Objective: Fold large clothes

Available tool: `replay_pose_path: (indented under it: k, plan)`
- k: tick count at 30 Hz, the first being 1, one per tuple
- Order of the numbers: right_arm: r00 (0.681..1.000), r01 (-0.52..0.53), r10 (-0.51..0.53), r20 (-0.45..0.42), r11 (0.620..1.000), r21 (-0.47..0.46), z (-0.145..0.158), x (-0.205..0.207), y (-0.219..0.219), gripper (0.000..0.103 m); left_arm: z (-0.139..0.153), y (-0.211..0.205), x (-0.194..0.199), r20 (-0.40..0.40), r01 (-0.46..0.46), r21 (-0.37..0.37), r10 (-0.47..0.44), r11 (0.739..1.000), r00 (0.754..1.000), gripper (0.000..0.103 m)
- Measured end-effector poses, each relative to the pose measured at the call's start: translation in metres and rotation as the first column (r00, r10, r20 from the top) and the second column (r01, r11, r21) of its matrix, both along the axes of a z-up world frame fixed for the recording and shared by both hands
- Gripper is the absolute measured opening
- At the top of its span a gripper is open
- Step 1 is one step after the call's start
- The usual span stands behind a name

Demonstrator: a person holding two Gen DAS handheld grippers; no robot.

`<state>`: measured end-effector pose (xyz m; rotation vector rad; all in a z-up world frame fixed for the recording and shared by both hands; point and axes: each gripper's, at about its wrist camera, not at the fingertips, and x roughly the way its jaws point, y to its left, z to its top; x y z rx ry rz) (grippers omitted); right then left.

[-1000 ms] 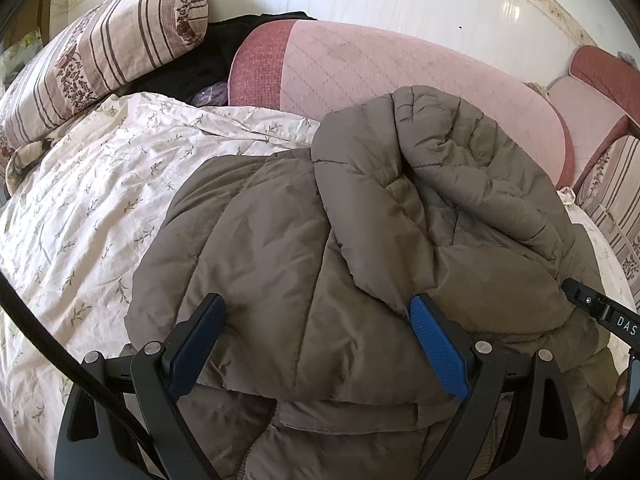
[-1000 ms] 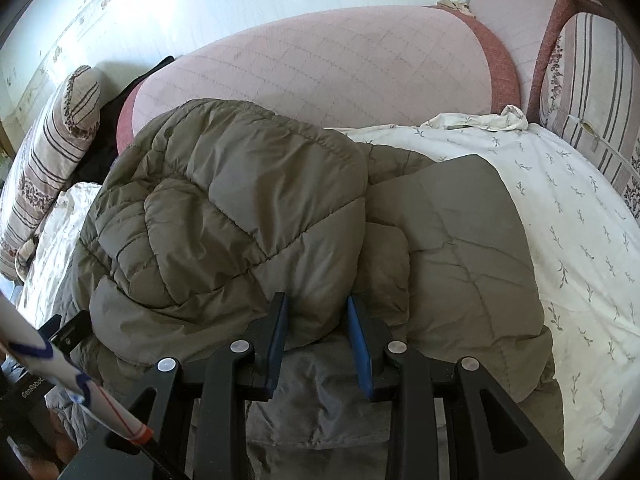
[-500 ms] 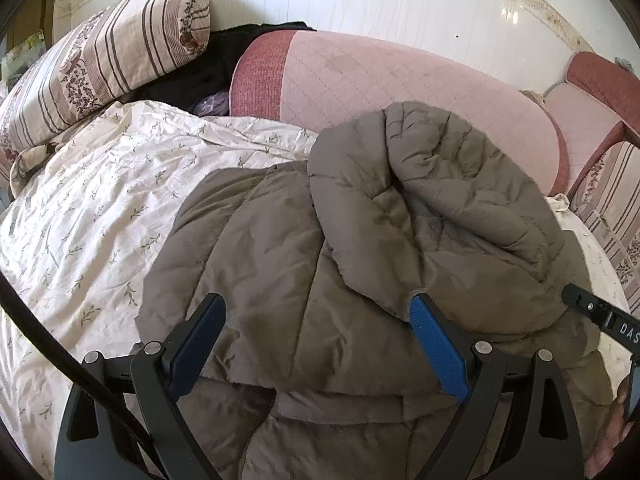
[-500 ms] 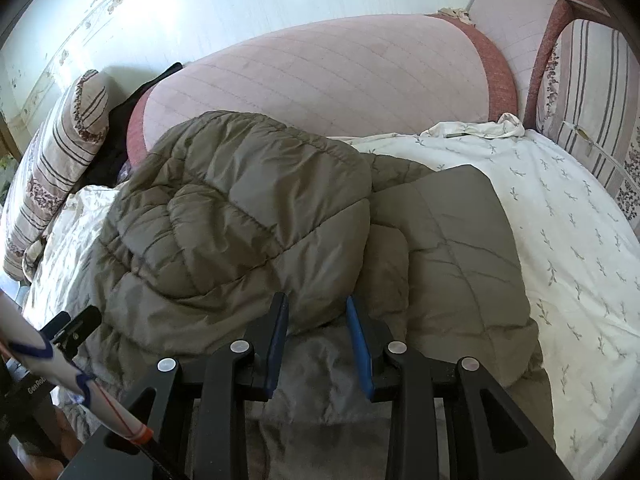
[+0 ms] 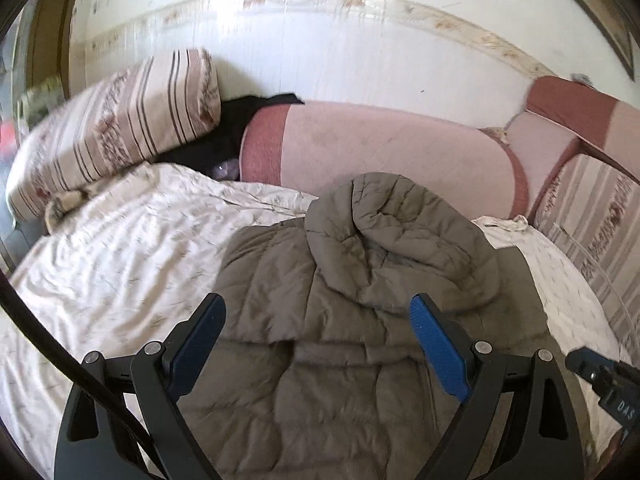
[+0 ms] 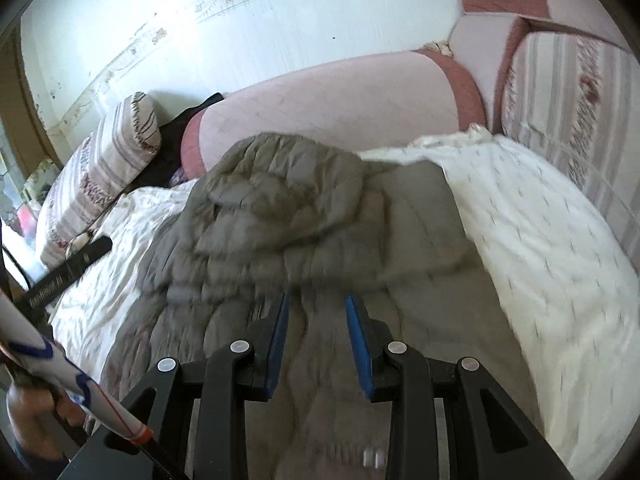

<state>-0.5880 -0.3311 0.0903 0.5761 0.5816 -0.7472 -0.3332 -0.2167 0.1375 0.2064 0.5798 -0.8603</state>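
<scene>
A grey-brown puffer jacket (image 5: 360, 272) lies bunched on the bed, its quilted upper part folded over into a rounded heap near the pink bolster. My left gripper (image 5: 317, 304) hovers above the jacket's near part, open wide, with nothing between its blue pads. In the right wrist view the same jacket (image 6: 280, 208) spreads below my right gripper (image 6: 317, 300), whose jaws stand narrowly apart with no fabric pinched between them. The left gripper's black body (image 6: 68, 268) shows at the left edge there. The right gripper's tip (image 5: 604, 376) shows at the lower right of the left wrist view.
A white leaf-print sheet (image 5: 120, 248) covers the bed. A long pink bolster (image 5: 380, 140) lines the far wall. There is a striped pillow (image 5: 120, 128) at the far left, a black garment (image 5: 232, 132) behind it, and striped cushions (image 5: 592, 220) along the right.
Both grippers have drawn back and risen from the jacket, so it looks smaller and more wall shows. Neither gripper's opening has changed. The jacket has not moved.
</scene>
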Motion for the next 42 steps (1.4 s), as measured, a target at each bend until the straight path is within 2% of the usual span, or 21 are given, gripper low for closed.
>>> replay_pose_path:
  k: [5, 10, 12, 14, 17, 24, 26, 33, 42]
  plan:
    - [0.999, -0.015, 0.016, -0.035, 1.000, 0.022, -0.016, -0.033, 0.041, 0.033, -0.001, 0.062, -0.036, 0.052, 0.001, 0.010, -0.001, 1.000, 0.999, 0.093]
    - [0.997, -0.023, 0.026, -0.074, 0.999, 0.040, -0.037, -0.055, 0.078, 0.033, -0.022, 0.113, -0.061, -0.016, -0.021, 0.040, 0.022, 0.999, 1.000, 0.093]
    - [0.995, -0.027, 0.031, -0.090, 0.999, 0.045, -0.045, -0.060, 0.089, 0.033, -0.033, 0.132, -0.073, -0.009, -0.041, 0.066, 0.042, 0.997, 0.999, 0.093]
    - [0.993, -0.029, 0.034, -0.113, 0.998, 0.051, -0.054, -0.067, 0.098, 0.035, -0.048, 0.151, -0.084, -0.004, -0.069, 0.097, 0.070, 0.993, 0.998, 0.093]
    - [0.989, -0.027, 0.034, -0.143, 0.998, 0.052, -0.068, -0.075, 0.108, 0.039, -0.074, 0.173, -0.088, -0.042, -0.116, 0.134, 0.123, 0.984, 0.992, 0.093]
    - [0.976, -0.029, 0.029, -0.216, 1.000, 0.004, -0.096, -0.083, 0.119, 0.041, -0.125, 0.174, -0.064, -0.107, -0.149, 0.260, 0.182, 0.954, 0.977, 0.093]
    - [0.975, -0.035, 0.029, -0.222, 0.999, -0.025, -0.099, -0.083, 0.122, 0.042, -0.135, 0.175, -0.060, -0.129, -0.152, 0.265, 0.191, 0.952, 0.973, 0.093]
    - [0.977, -0.055, 0.044, -0.208, 0.997, -0.050, -0.105, -0.086, 0.122, 0.046, -0.145, 0.167, -0.070, -0.019, -0.160, 0.269, 0.171, 0.950, 0.985, 0.100]
    - [0.979, -0.055, 0.043, -0.200, 0.997, -0.056, -0.106, -0.089, 0.124, 0.049, -0.146, 0.165, -0.069, -0.005, -0.153, 0.262, 0.160, 0.953, 0.987, 0.101]
